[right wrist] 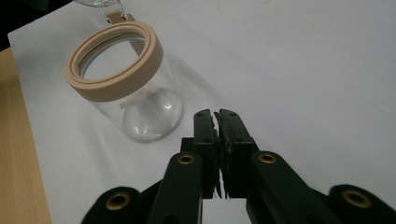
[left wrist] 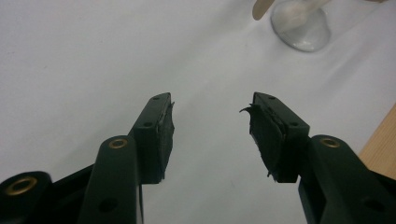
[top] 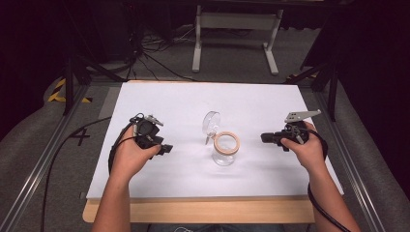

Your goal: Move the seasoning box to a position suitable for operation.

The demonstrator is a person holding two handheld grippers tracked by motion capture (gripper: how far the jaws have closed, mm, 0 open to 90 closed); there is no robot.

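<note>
While both hands rest low on the white sheet (top: 159, 104) that covers the wooden table (top: 193, 211), a clear glass jar (top: 225, 153) stands upright between them, a little right of the middle and towards the near edge. Its place there puts it within reach of either hand.

Starting at the left, the left gripper (top: 166, 148) lies on the sheet in the person's left hand (top: 130, 155), pointing right towards the jar but well apart from it. In the left gripper view its two black fingers (left wrist: 154, 135) stand apart with only bare sheet between them, and the base of the jar (left wrist: 301, 28) shows far off at the top right. Open jaws aimed at the jar suggest this hand is ready to steady or grasp it.

At the centre, the jar has a tan sealing ring (top: 226, 142) around its mouth. Its round glass lid (top: 211, 123) is swung open and stands tilted up on the far-left side, joined to the jar by a hinge, so the mouth is open upwards. The jar looks empty.

At the right, the right gripper (top: 265, 138) is held in the person's right hand (top: 309, 150), pointing left at the jar and near it without touching. In the right gripper view its fingers (right wrist: 205, 135) are pressed together with nothing between them, and the jar's ring (right wrist: 114, 60) sits just beyond, up and to the left. Closed fingers so near the rim would suit a push or nudge, perhaps on the lid, rather than a grasp.
</note>
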